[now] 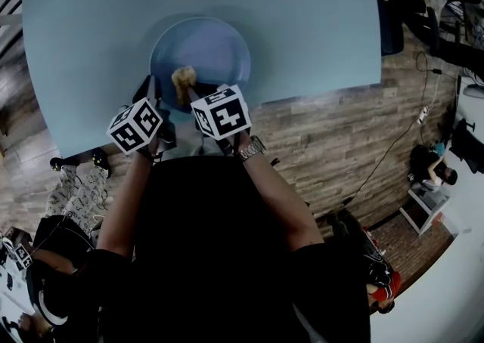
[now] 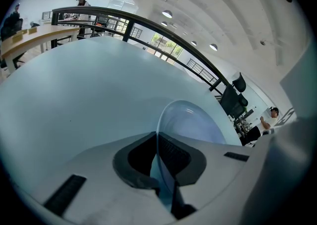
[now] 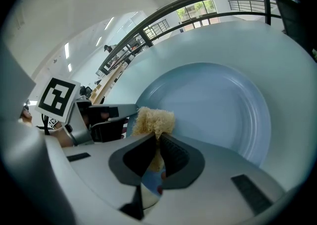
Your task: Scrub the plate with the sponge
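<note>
A pale blue plate [image 1: 204,53] lies on the light blue table [image 1: 302,24]. My left gripper [image 1: 153,86] is shut on the plate's near-left rim [image 2: 159,140], which runs edge-on between its jaws. My right gripper [image 1: 190,89] is shut on a tan, fibrous sponge [image 1: 183,78]. The sponge [image 3: 153,120] sticks out past the jaws and rests on the plate's inner surface [image 3: 218,105] near its left rim. In the right gripper view the left gripper [image 3: 106,119] shows just left of the sponge.
The table's near edge [image 1: 318,91] runs just beside the plate, with wood-pattern floor [image 1: 333,152] beyond. Chairs and cables stand at the far right [image 1: 446,160]. A railing [image 2: 148,28] and desks lie beyond the table's far side.
</note>
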Motion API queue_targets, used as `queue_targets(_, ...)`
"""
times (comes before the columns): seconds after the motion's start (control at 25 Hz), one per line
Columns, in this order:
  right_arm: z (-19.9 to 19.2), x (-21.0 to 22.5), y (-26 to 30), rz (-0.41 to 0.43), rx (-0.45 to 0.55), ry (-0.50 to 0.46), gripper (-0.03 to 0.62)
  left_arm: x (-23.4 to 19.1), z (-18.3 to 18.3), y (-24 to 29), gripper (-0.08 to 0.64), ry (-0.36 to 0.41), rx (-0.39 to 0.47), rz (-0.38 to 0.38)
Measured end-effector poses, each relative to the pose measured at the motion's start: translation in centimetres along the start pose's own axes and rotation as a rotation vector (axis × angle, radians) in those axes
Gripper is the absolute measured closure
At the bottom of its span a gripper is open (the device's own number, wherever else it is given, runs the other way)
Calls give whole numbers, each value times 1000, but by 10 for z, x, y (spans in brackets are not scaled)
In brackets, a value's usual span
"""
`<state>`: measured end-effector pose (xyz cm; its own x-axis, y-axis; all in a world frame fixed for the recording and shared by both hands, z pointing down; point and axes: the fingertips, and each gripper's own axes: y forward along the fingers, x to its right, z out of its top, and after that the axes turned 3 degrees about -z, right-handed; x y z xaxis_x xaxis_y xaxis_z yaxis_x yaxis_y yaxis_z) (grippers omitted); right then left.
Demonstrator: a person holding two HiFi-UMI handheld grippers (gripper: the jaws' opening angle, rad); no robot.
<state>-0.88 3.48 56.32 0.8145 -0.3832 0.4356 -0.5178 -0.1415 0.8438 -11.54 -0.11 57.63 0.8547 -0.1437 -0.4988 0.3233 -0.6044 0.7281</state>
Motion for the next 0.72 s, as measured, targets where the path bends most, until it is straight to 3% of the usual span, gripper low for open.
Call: queue_targets(0.72,-6,46,-30,-90,31,59,558,-2,0,-4,554,1,-10,8)
